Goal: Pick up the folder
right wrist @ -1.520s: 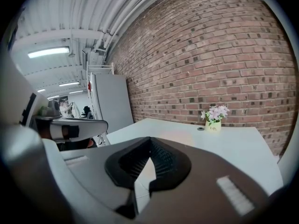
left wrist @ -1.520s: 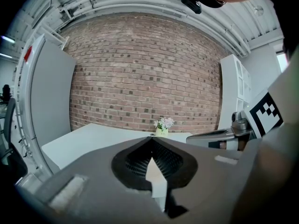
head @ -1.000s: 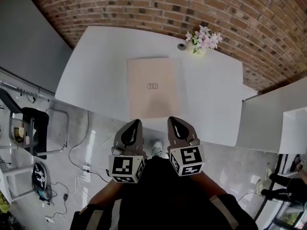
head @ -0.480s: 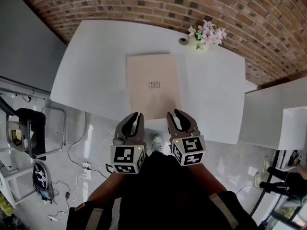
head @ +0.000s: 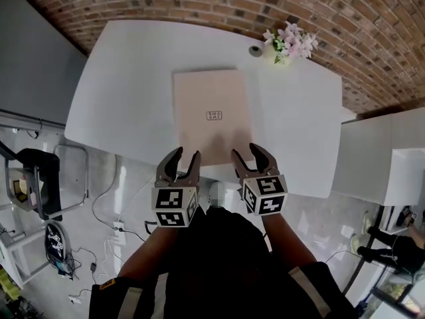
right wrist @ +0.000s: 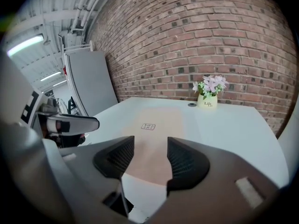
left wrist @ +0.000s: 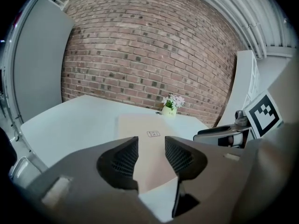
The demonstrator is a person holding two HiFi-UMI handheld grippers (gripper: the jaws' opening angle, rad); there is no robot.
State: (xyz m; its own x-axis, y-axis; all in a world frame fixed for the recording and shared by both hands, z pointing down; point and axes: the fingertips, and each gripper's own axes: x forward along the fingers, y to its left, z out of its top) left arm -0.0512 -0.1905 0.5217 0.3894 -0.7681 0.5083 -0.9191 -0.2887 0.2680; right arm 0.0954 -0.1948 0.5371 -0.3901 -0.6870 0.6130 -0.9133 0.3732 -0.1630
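Observation:
A tan folder (head: 211, 115) with a small printed label lies flat on the white table (head: 126, 105), its long side running away from me. The folder (left wrist: 142, 134) shows between the jaws in the left gripper view, and the folder (right wrist: 156, 125) likewise in the right gripper view. My left gripper (head: 179, 163) hangs just short of the folder's near left corner, jaws opening with nothing between them. My right gripper (head: 252, 157) hangs at the near right corner, jaws also opening and empty. Neither touches the folder.
A small pot of pink flowers (head: 289, 44) and a round dark disc (head: 254, 50) stand at the table's far right. A brick wall (head: 199, 2) runs behind. White cabinets (head: 385, 158) stand on the right, and a chair (head: 40, 178) and cables lie on the floor at left.
Both grippers have moved forward and down toward the folder's near edge. Their jaws, shut a second ago, have spread apart.

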